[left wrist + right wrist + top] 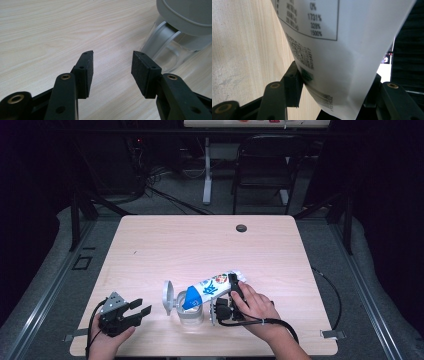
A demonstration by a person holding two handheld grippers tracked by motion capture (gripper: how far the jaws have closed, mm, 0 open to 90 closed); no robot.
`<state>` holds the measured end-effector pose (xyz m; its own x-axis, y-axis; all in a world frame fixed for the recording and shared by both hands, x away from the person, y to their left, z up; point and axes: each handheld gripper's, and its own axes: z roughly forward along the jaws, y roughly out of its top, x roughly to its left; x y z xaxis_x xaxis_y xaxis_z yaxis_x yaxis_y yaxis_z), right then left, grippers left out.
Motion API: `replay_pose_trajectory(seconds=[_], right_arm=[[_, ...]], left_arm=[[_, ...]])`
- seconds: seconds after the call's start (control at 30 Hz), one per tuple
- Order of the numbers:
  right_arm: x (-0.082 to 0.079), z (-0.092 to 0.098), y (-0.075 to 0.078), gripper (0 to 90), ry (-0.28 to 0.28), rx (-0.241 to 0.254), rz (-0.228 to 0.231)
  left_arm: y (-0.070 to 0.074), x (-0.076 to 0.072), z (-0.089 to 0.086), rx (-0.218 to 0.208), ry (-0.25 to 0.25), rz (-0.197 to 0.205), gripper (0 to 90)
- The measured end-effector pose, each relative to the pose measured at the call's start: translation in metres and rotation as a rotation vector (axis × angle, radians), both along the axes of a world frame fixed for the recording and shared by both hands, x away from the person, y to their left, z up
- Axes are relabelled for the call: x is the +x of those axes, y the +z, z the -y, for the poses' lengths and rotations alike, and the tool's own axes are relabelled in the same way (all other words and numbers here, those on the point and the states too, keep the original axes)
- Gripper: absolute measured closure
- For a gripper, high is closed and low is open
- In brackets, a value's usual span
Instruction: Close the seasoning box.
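At the left of the high view, the left hand-held gripper (141, 307) rests low on the light wooden counter (165, 240), held from below by the person's left hand (107, 340). Its jaws stand spread with nothing between them; in the left gripper view the two black pads (87, 72) show bare wood in the gap, and the clear container sits just beyond the right-hand pad.

Further right, near the front edge of the counter, stands that clear container (190, 312), upright, with its grey lid (168, 297) flipped open and standing up at its left side. A white pouch with a blue end (210, 289) lies tilted across it, the blue end dipping down into the container's mouth and the far end raised toward the right.

To the right again, the right hand-held gripper (231, 287) pinches the raised part of the pouch, gripped by the person's right hand (255, 307). In the right gripper view the white printed pouch (332, 50) sits squeezed between both jaws, barcode and small print facing the camera, with the counter seen at its left
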<state>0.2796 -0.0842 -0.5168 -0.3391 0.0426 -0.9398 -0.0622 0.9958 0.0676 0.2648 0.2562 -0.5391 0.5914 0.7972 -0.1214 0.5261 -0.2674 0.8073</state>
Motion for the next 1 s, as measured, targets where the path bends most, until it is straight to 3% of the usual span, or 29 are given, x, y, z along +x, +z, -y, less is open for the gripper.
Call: replay_pose_trajectory(seconds=[0.07,0.13,0.2,0.27,0.83,1.0], right_arm=[[0.0,-0.0001,0.0,46.2,0.0,-0.003,0.002],[-0.0019,-0.0011,0.0027,46.3,-0.018,-0.042,0.016],[-0.0002,-0.0002,0.0004,46.3,0.004,-0.013,0.01],[-0.0003,-0.0001,0.0004,46.3,0.006,-0.014,0.013],[-0.0045,-0.002,0.0035,46.8,0.015,-0.064,0.021],[-0.0039,-0.0016,0.0038,46.9,0.048,-0.066,0.028]], left_arm=[[0.0,0.0,0.0,0.0,0.0,0.0,52.9],[0.0,-0.0001,0.0,0.0,0.0,0.0,52.9],[0.0,0.0,-0.0001,0.0,0.0,0.0,52.9],[-0.0001,0.0,-0.0001,0.0,0.0,0.0,52.9],[0.0001,-0.0001,-0.0001,-0.001,0.001,0.0,52.9],[0.0,0.0,-0.0001,0.001,0.0,0.0,52.9]])
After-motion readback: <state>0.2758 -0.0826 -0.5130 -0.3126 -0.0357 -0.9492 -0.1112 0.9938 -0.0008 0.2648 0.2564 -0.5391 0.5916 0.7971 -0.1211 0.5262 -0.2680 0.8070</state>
